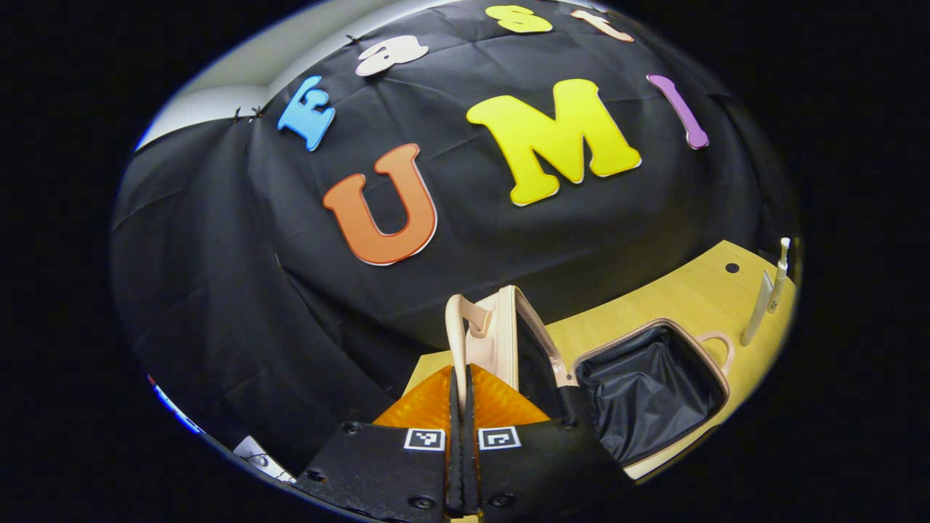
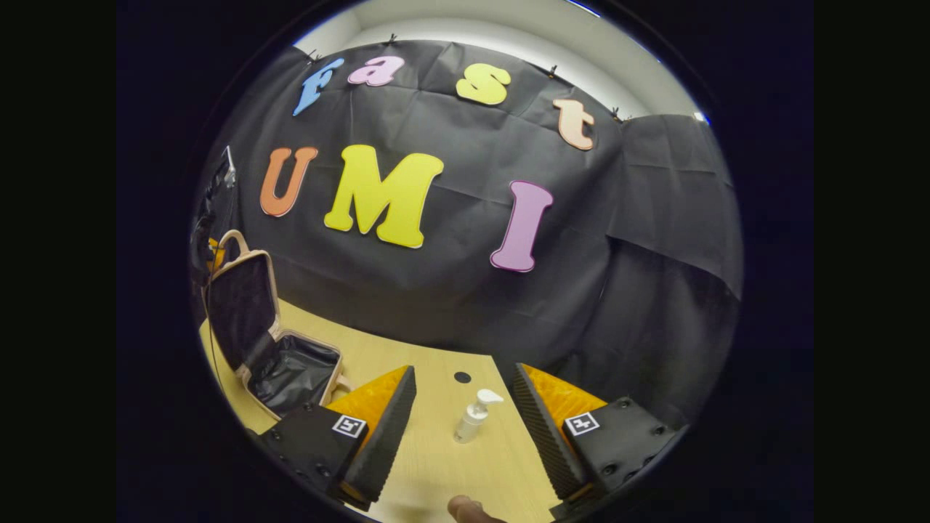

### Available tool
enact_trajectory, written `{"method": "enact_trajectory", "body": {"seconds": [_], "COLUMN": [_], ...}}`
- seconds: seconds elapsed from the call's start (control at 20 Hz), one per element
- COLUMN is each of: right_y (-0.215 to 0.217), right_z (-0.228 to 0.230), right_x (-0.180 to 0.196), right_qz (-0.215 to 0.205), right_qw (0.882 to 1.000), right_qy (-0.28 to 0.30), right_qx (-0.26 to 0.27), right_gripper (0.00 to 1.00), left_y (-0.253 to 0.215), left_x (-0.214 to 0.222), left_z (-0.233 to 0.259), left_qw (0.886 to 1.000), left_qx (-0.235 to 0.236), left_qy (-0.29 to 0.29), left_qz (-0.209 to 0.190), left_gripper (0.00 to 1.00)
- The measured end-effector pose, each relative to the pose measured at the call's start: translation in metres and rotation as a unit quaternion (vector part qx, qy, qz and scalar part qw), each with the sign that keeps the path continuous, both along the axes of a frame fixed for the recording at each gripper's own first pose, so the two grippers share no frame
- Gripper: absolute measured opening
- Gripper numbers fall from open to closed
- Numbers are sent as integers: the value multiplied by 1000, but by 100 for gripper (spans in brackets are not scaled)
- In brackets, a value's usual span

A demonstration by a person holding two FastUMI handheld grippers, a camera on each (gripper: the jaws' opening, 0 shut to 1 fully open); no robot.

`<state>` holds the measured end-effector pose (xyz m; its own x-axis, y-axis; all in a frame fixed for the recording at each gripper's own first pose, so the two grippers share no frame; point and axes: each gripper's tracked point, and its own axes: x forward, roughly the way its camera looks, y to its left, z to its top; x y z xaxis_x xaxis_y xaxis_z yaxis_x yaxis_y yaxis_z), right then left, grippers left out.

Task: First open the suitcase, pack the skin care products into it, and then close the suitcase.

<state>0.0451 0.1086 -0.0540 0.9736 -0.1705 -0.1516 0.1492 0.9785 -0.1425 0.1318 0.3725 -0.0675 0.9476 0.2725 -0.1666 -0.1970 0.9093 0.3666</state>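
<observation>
Right hand-held gripper [image 2: 465, 407] spread wide, pump bottle [image 2: 473, 416] upright between its fingers, untouched, suitcase [image 2: 280, 359] open leftward.

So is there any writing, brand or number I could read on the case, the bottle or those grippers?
suitcase: no text to be seen.
pump bottle: too small to tell whether it bears any print.
left gripper and right gripper: square markers with a black-and-white pattern, no words or numbers.
</observation>
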Motion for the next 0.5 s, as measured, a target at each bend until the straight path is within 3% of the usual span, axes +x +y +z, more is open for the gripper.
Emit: {"method": "enact_trajectory", "body": {"seconds": [0.3, 0.5], "right_y": [22, 43], "right_z": [-4, -15], "right_x": [-3, -10], "right_qz": [5, 13], "right_qw": [999, 998], "right_qy": [25, 49], "right_qx": [-25, -41], "right_gripper": [80, 81], "left_y": [87, 128], "left_x": [15, 27], "left_z": [-62, -136], "left_qw": [992, 972], "left_qx": [-126, -231], "left_qy": [-5, 34], "left_qz": [-5, 3], "left_gripper": [3, 4]}}
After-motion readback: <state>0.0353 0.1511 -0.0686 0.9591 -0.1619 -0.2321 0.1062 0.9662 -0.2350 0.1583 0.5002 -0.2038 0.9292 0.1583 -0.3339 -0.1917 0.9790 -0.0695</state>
